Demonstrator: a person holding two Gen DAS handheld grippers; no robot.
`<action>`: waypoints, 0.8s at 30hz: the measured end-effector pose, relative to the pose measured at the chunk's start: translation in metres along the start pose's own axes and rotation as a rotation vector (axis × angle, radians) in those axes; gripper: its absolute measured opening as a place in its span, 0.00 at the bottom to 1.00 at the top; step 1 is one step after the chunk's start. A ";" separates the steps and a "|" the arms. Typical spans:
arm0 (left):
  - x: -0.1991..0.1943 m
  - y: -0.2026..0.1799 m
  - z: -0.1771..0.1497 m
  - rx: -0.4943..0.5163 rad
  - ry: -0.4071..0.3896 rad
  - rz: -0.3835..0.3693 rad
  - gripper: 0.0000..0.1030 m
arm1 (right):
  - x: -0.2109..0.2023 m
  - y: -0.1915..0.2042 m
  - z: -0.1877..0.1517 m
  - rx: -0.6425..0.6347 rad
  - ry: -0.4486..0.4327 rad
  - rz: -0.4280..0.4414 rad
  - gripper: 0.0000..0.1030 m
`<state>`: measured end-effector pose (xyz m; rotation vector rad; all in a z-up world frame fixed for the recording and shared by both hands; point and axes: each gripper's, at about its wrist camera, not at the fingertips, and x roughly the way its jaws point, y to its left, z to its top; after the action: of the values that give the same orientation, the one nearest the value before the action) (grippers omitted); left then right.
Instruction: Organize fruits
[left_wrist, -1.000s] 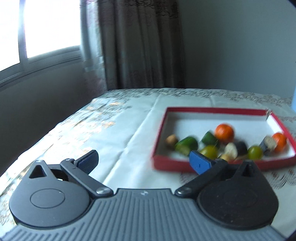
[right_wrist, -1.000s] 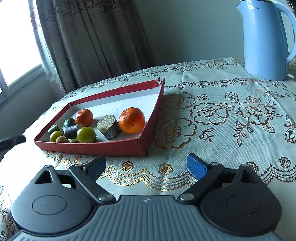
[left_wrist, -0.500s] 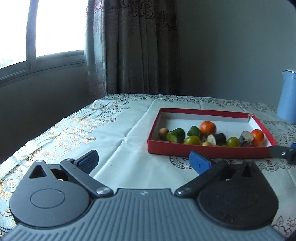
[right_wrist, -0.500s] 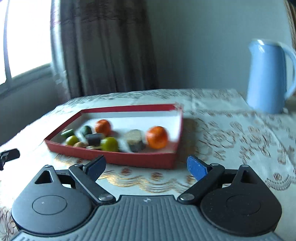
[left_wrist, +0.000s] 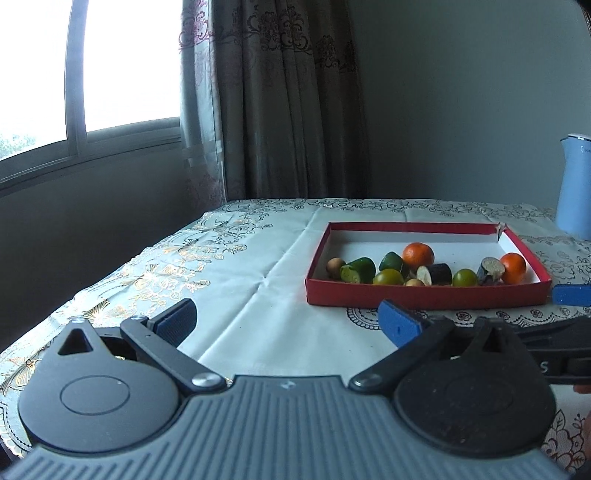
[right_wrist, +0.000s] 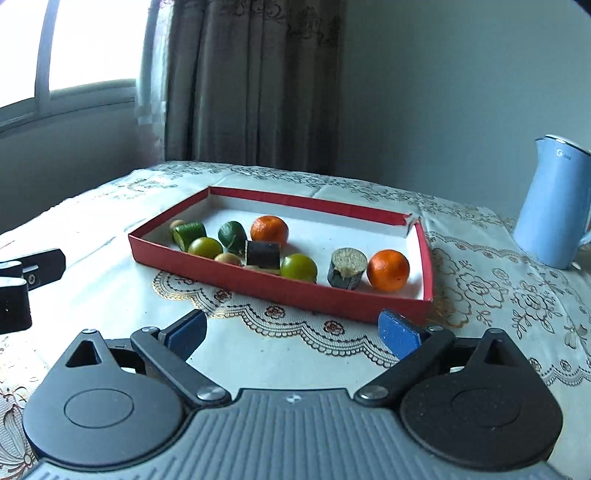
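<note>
A red-walled shallow box (left_wrist: 424, 295) (right_wrist: 229, 275) on the table holds several fruits and cut pieces: two oranges (right_wrist: 388, 269) (right_wrist: 269, 229), green round fruits (right_wrist: 298, 268), green chunks (right_wrist: 189, 232) and dark cut pieces (right_wrist: 347, 271). My left gripper (left_wrist: 288, 325) is open and empty, short of the box's near left corner. My right gripper (right_wrist: 293, 334) is open and empty, just in front of the box's near wall. The right gripper also shows at the right edge of the left wrist view (left_wrist: 570, 295).
A blue electric kettle (right_wrist: 554, 203) (left_wrist: 576, 188) stands right of the box. The table carries a white floral cloth (right_wrist: 498, 295). A curtain (left_wrist: 280, 96) and window (left_wrist: 122, 62) lie behind. The left gripper's body (right_wrist: 22, 273) shows at the left edge.
Both grippers have drawn back and swung, so the box sits farther off and more centred. The fruits have not moved. Both stay open.
</note>
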<state>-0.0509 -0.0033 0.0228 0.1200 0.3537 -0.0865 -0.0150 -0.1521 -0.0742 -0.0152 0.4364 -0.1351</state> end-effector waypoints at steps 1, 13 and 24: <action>0.000 0.000 0.000 0.003 0.002 0.007 1.00 | 0.001 0.002 0.000 -0.003 0.002 -0.015 0.97; 0.001 0.007 -0.001 -0.030 0.046 -0.015 1.00 | -0.008 0.004 -0.002 0.012 -0.027 0.031 0.97; 0.009 0.011 -0.003 -0.075 0.132 -0.013 1.00 | -0.017 0.016 -0.003 -0.040 -0.051 0.052 0.97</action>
<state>-0.0420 0.0070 0.0177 0.0490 0.4886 -0.0778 -0.0289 -0.1336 -0.0703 -0.0464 0.3882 -0.0743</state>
